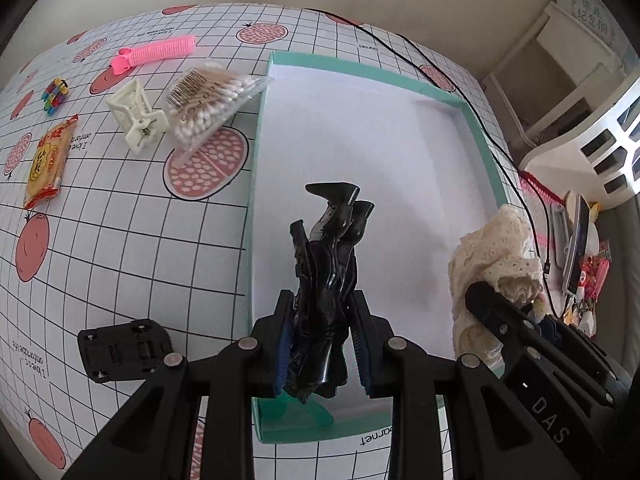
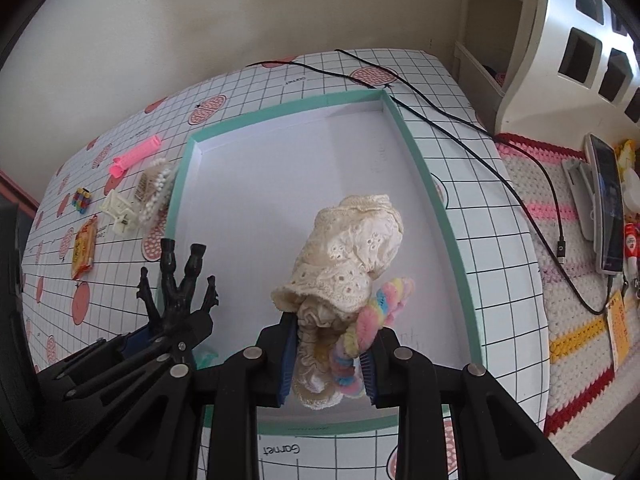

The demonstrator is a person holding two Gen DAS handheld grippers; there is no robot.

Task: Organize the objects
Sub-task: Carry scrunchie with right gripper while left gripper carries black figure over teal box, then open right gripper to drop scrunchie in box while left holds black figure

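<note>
My left gripper is shut on a black glossy doll figure, held legs-up over the near part of the teal-rimmed box. My right gripper is shut on a cream lace scrunchie together with a pastel rainbow scrunchie, held above the box's white floor. In the left wrist view the right gripper and the cream scrunchie hang at the box's right side. The left gripper with the doll shows at the box's left side in the right wrist view.
On the checked tablecloth left of the box lie a bag of cotton swabs, a cream claw clip, a pink hair roller, a snack packet, a small colourful clip and a black mount. A black cable runs along the right; a phone stands on a crocheted mat.
</note>
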